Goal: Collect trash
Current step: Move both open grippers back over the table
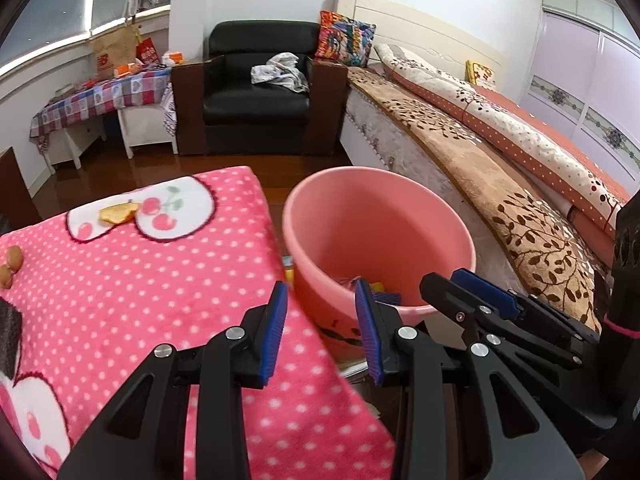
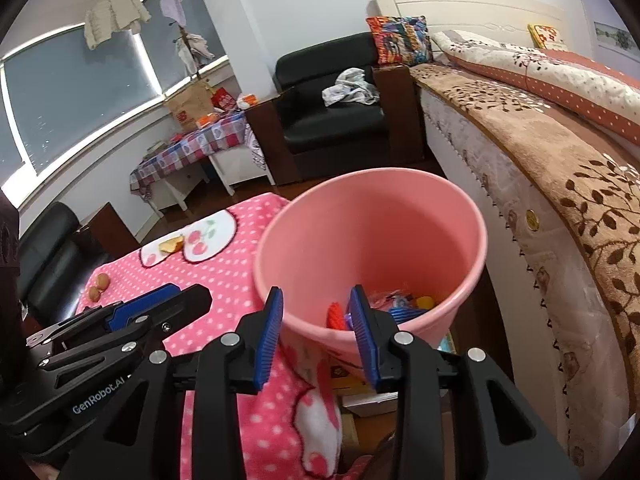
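While both hand-held grippers, left [image 1: 322,334] and right [image 2: 316,334], are hovering apart and empty by the pink plastic bucket [image 1: 380,216], the yellow peel scrap [image 1: 119,213] is lying ahead-left on the pink dotted blanket [image 1: 140,288], nearer the left.

The pink bucket [image 2: 372,240] stands between the right edge of the pink blanket-covered surface [image 1: 140,280] and the side of the bed [image 2: 500,216]. Its mouth is open from above, and only a few scraps of trash [image 2: 396,304] lie at the bottom. The gap between bucket and bed is narrow. The left gripper [image 1: 322,330] and right gripper [image 2: 316,334] hang side by side at the bucket's near rim, each with its jaws apart and nothing between them; each blocks the other's sideways path. On the blanket, a peel [image 1: 118,213] near the far edge and nut shells [image 1: 10,266] at the left edge have clear surface all round. Boxes [image 2: 360,392] crowd the floor under the bucket's near side.
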`<control>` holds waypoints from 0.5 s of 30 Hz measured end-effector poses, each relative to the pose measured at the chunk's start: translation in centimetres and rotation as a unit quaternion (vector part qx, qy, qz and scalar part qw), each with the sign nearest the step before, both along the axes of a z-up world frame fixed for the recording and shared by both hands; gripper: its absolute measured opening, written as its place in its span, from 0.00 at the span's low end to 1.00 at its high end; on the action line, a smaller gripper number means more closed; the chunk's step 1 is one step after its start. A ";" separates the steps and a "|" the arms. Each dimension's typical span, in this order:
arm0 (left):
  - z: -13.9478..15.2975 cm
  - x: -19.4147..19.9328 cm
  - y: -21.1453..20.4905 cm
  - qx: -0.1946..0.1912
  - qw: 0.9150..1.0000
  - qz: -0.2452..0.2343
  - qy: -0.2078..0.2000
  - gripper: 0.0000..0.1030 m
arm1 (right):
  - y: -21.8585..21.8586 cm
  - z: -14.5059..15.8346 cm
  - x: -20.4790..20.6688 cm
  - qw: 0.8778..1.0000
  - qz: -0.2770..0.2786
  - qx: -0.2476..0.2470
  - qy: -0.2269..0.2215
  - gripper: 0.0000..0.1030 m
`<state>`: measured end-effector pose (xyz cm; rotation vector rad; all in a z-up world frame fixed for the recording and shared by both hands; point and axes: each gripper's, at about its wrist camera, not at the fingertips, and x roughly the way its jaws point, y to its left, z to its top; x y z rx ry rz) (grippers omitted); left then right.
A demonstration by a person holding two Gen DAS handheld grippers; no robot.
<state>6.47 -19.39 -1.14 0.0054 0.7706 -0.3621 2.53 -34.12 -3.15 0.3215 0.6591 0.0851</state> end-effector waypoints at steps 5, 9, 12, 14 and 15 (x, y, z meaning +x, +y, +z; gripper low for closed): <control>0.1 -0.5 2.3 0.000 1.000 0.025 0.002 0.34 | 2.0 0.3 -0.4 1.000 0.021 -0.003 -0.005 0.35; 0.0 -1.0 4.2 0.003 0.999 0.042 0.005 0.34 | 4.1 0.6 -0.6 0.999 0.041 -0.012 -0.005 0.37; -0.1 -1.5 5.6 0.006 0.999 0.052 0.004 0.34 | 5.5 0.7 -0.5 0.998 0.056 -0.015 -0.006 0.38; -0.1 -1.8 6.5 0.008 0.998 0.059 0.003 0.34 | 6.5 0.8 -0.4 0.998 0.068 -0.018 -0.007 0.38; -0.1 -1.9 7.0 0.009 0.998 0.063 0.003 0.34 | 7.1 0.9 -0.4 0.997 0.074 -0.019 -0.007 0.38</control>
